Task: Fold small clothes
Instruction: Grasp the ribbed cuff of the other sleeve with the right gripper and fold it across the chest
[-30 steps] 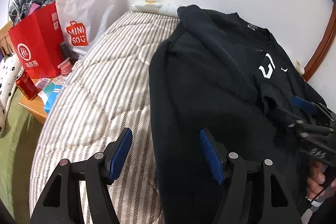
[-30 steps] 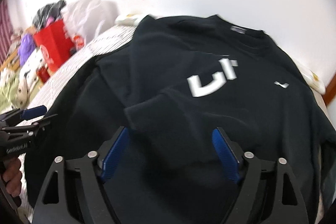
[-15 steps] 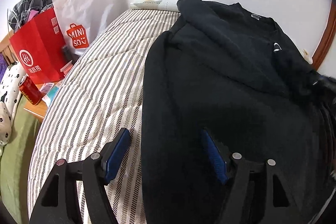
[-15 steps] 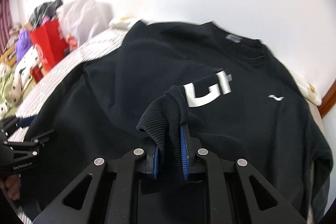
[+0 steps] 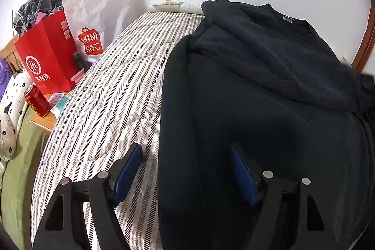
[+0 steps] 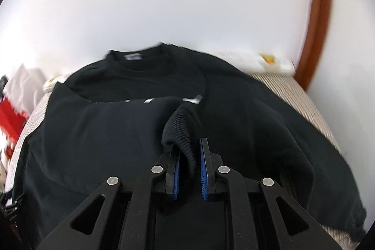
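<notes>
While the black sweater [image 5: 269,109] lies spread on the striped bed [image 5: 112,109], its ribbed cuff [image 6: 184,132] is pinched between the closed fingers of the right gripper [image 6: 190,170]; the left gripper [image 5: 185,170] hangs over the sweater's edge, fingers opening, gripping nothing; bags [image 5: 46,55] stand beside the bed.

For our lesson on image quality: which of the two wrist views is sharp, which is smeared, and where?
Left wrist view: sharp, the striped bedcover crisp, fisheye-curved edges. Right wrist view: motion-blurred at the sweatshirt collar and wall, though the ribbed cuff in the right claw stays clear.
</notes>
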`<action>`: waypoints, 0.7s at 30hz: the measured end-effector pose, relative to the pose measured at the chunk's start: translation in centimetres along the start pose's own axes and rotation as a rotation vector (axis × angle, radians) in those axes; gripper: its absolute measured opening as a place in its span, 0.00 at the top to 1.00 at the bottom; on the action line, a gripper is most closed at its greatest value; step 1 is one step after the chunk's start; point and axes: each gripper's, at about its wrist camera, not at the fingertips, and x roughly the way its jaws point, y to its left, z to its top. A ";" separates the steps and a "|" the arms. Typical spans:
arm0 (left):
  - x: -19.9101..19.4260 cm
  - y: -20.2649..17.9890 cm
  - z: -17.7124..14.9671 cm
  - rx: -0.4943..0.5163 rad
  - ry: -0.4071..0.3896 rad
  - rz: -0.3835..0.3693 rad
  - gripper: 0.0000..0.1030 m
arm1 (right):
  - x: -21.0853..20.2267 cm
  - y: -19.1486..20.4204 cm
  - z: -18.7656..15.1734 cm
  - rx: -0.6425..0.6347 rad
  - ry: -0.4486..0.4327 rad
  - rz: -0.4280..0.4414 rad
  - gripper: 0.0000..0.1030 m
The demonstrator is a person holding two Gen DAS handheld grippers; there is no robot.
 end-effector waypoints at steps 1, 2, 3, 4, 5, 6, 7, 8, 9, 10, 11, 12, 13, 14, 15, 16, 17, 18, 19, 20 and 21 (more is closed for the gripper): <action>0.0 0.0 0.0 0.000 0.000 0.001 0.28 | 0.4 -0.6 -0.2 0.007 0.006 -0.038 0.97; 0.0 0.0 0.0 0.000 0.001 0.003 0.28 | 0.7 -1.2 -0.4 0.011 0.008 -0.060 0.97; 0.0 0.0 0.0 -0.001 0.001 0.004 0.27 | 1.0 -1.8 -0.6 0.027 0.013 -0.070 0.97; 0.0 0.1 0.0 -0.002 0.001 0.004 0.27 | 1.3 -2.6 -0.9 0.052 0.022 -0.066 0.97; 0.0 0.1 -0.1 -0.002 0.001 0.007 0.27 | 1.8 -3.2 -1.2 0.070 0.047 -0.050 0.97; 0.0 0.1 -0.1 -0.001 0.001 0.007 0.27 | 2.0 -3.4 -1.5 0.068 0.069 -0.038 0.97; 0.0 0.1 -0.1 -0.001 0.001 0.007 0.27 | 2.2 -3.5 -1.8 0.060 0.086 -0.024 0.96; 0.0 0.1 -0.1 -0.002 0.001 0.006 0.27 | 2.2 -3.6 -2.1 0.059 0.085 -0.015 0.95; 0.0 0.1 -0.1 -0.002 0.001 0.005 0.27 | 1.9 -3.6 -2.4 0.058 0.082 -0.009 0.90; 0.0 0.1 -0.1 -0.002 0.001 0.006 0.27 | 1.8 -3.4 -2.5 0.048 0.086 -0.008 0.85; -0.1 0.1 -0.1 -0.002 0.002 0.008 0.26 | 1.8 -3.2 -2.6 0.032 0.089 -0.010 0.71; -0.2 0.1 -0.3 0.000 0.006 0.009 0.26 | 1.5 -3.1 -2.7 0.023 0.083 -0.011 0.56; -0.3 0.1 -0.4 0.004 0.009 0.009 0.26 | 0.9 -3.2 -3.1 0.011 0.078 -0.021 0.51; -0.5 0.1 -0.6 0.015 0.011 0.006 0.25 | 0.3 -3.2 -3.6 -0.003 0.073 -0.032 0.46; -0.8 0.2 -1.0 0.028 0.010 0.005 0.25 | 0.0 -3.3 -4.1 -0.018 0.075 -0.045 0.44; -1.1 0.3 -1.3 0.036 0.009 0.003 0.25 | -0.4 -3.4 -4.7 -0.032 0.081 -0.058 0.44; -1.4 0.4 -1.6 0.041 0.010 -0.004 0.25 | -0.9 -3.7 -5.5 -0.049 0.091 -0.073 0.42; -1.7 0.7 -2.0 0.045 0.015 -0.013 0.25 | -1.3 -4.1 -6.4 -0.059 0.103 -0.085 0.41; -2.0 0.9 -2.4 0.045 0.021 -0.026 0.26 | -1.7 -4.6 -7.5 -0.068 0.118 -0.099 0.41; -2.4 1.0 -2.7 0.046 0.028 -0.042 0.26 | -2.0 -5.1 -8.6 -0.071 0.135 -0.115 0.41; -2.8 1.1 -3.2 0.056 0.034 -0.061 0.27 | -2.4 -5.7 -9.6 -0.072 0.148 -0.127 0.41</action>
